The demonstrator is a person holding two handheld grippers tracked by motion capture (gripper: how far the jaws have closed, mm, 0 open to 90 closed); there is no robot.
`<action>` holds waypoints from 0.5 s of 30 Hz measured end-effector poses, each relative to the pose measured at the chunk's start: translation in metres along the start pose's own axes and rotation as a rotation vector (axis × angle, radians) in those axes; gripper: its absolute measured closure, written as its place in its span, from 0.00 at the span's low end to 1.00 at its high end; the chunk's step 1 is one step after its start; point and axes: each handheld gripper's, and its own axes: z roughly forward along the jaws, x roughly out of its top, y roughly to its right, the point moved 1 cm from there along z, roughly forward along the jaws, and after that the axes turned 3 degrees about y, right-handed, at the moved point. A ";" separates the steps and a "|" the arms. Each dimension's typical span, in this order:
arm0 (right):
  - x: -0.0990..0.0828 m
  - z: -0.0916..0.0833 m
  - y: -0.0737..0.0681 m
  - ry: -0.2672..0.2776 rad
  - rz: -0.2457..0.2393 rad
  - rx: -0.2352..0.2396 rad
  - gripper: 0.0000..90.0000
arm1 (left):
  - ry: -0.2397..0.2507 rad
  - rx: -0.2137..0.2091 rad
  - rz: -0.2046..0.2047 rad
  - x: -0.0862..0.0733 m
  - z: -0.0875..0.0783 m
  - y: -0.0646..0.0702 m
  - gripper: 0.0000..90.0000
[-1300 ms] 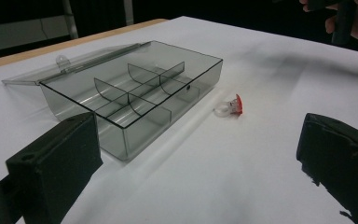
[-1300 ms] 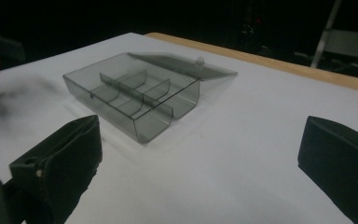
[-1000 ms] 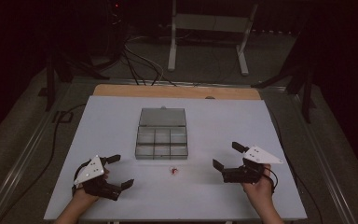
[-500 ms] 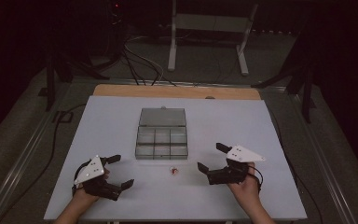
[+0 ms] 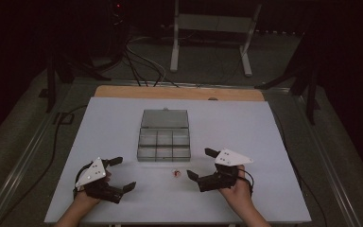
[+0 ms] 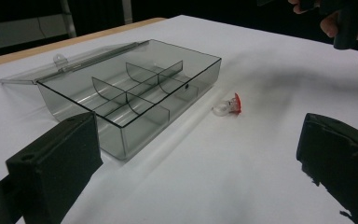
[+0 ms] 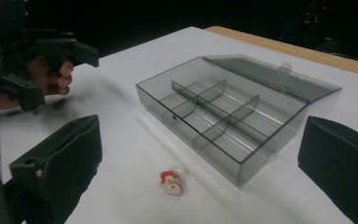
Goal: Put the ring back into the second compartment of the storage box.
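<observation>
Since the earlier frames the right hand-held gripper [image 5: 201,164] has slid leftward across the bench [image 5: 264,127] toward the small charm, while the left one has kept its place. At lower left of the high view, the left hand-held gripper [image 5: 123,173] rests with jaws spread wide, holding nothing. At centre sits the clear compartment box [image 5: 164,142], lid laid open behind it. Just below it lies the red-and-white Santa charm [image 5: 175,173], untouched. Right of the charm, the right hand-held gripper's jaws gape apart, empty.
</observation>
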 end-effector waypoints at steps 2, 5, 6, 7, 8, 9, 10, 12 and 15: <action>0.000 0.003 -0.003 -0.003 -0.002 0.007 0.00 | 0.000 0.000 0.000 0.000 0.000 0.000 0.01; -0.001 0.007 -0.007 -0.008 0.001 0.018 0.00 | 0.001 0.000 0.000 0.000 0.000 0.000 0.01; -0.002 0.008 -0.009 -0.012 0.001 0.024 0.00 | 0.002 -0.001 0.000 0.000 0.000 0.000 0.01; -0.002 0.010 -0.010 -0.015 -0.001 0.027 0.00 | 0.002 0.000 -0.001 0.000 0.000 0.000 0.01; -0.003 0.011 -0.012 -0.020 -0.004 0.033 0.00 | 0.001 0.000 0.000 0.000 0.000 0.000 0.01; -0.003 0.013 -0.014 -0.023 -0.007 0.039 0.00 | 0.003 -0.001 -0.001 0.000 0.000 0.000 0.01; -0.003 0.014 -0.015 -0.025 -0.007 0.041 0.00 | 0.002 -0.001 -0.001 0.000 0.000 0.000 0.01; -0.004 0.016 -0.018 -0.028 -0.006 0.045 0.00 | 0.004 -0.001 -0.001 0.000 0.000 0.000 0.01; -0.005 0.019 -0.021 -0.032 -0.006 0.050 0.00 | 0.003 -0.002 -0.003 0.000 0.000 0.000 0.01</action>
